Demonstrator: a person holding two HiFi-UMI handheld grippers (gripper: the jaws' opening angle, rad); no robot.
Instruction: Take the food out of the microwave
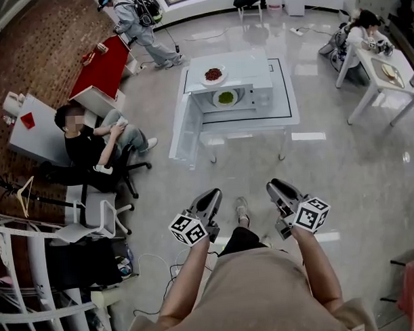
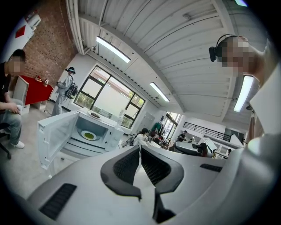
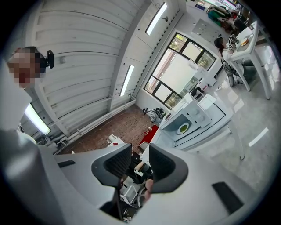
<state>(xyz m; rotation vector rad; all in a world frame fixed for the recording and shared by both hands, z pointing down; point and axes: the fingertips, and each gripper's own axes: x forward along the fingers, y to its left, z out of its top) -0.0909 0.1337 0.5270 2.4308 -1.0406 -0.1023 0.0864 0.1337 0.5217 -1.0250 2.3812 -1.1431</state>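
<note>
The white microwave [image 1: 258, 77] stands on a low white table [image 1: 286, 114] ahead, its door [image 1: 182, 125] swung open to the left. Inside lies a plate of green food [image 1: 226, 97], also seen as the green plate [image 2: 89, 135] in the left gripper view and the green plate [image 3: 183, 128] in the right gripper view. A plate of red food [image 1: 213, 75] rests on top of the microwave. My left gripper [image 1: 211, 196] is well short of the microwave, its jaws [image 2: 140, 151] shut and empty. My right gripper [image 1: 275, 187] is level with it, open [image 3: 140, 151], nothing between the pads.
A person sits on an office chair [image 1: 91, 142] at the left, beside a red table [image 1: 102, 67]. Another person [image 1: 138, 25] stands at the back. At the right someone sits at a white table [image 1: 387, 80]. Glossy floor lies between me and the microwave.
</note>
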